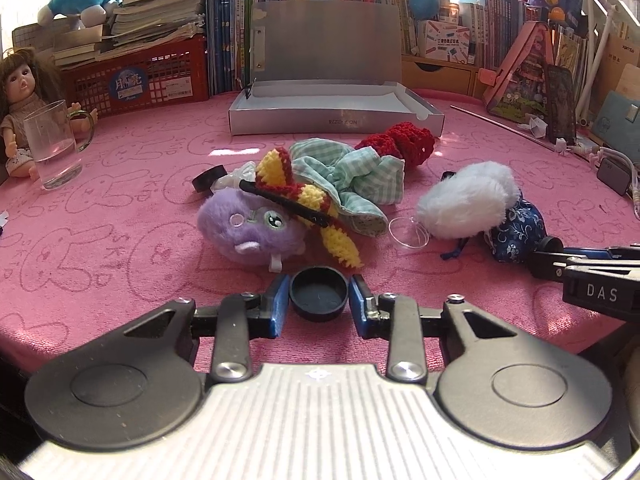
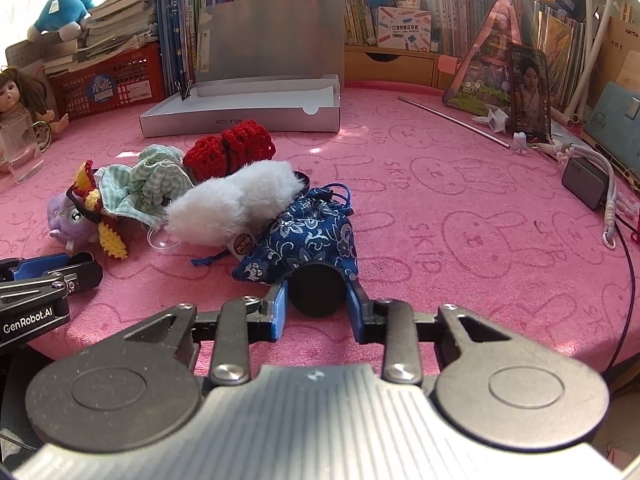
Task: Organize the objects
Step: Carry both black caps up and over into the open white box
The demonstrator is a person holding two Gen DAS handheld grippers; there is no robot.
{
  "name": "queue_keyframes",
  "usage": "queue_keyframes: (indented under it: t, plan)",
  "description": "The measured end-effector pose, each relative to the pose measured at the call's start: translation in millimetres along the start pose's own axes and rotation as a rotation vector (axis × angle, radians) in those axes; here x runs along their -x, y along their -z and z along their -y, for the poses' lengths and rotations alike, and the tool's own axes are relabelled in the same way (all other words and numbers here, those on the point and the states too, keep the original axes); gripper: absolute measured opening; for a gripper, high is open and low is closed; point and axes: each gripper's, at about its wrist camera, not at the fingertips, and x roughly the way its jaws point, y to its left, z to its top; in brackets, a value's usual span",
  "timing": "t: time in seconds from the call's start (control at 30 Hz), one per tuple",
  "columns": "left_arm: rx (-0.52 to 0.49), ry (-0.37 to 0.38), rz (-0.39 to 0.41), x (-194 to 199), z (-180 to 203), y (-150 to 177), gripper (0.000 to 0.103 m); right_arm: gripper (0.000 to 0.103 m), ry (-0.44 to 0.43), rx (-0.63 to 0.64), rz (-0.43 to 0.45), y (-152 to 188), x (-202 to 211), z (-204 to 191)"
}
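A shallow black round cap (image 1: 318, 293) sits nearest the left wrist camera, open side up and flat on the pink bench (image 1: 120, 240), squeezed between the blue pads of the left claw (image 1: 319, 294), which is clenched on its rim. In the right wrist view a second black round piece (image 2: 317, 289) is clamped in the right claw (image 2: 317, 292), tipped on edge so that its flat dark face looks back at the camera and its short axis runs along the fingers; it lies just in front of the blue floral drawstring pouch (image 2: 308, 236). A third black cap (image 1: 208, 179) lies farther off, beside the purple plush toy (image 1: 250, 232). Behind the claws the pile holds one white fluffy plush (image 2: 236, 204), one green checked cloth (image 1: 352, 172), one red crocheted piece (image 2: 232, 150), one yellow-and-red crocheted piece (image 1: 304, 196) and one clear round disc (image 1: 408, 232). Farther back stand one open silver box (image 1: 332, 108), one glass mug (image 1: 56, 144) and one doll (image 1: 20, 104) at the left.
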Motion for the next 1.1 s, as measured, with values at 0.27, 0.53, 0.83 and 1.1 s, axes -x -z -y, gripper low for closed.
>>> queue_keyframes:
  t: [0.27,0.53,0.83,1.1]
  plan:
    - [-0.002,0.024,0.022,6,3,-3,0.038,0.036,-0.023,-0.002,0.005,-4,6,0]
    - [-0.007,0.055,0.063,12,7,-13,0.038,0.036,-0.058,-0.021,0.018,-14,12,3]
    - [-0.015,0.079,0.126,16,5,-33,0.038,0.036,-0.082,-0.056,0.039,-30,13,11]
    - [-0.015,0.109,0.162,14,1,-55,0.038,0.036,-0.086,-0.045,0.081,-51,14,13]
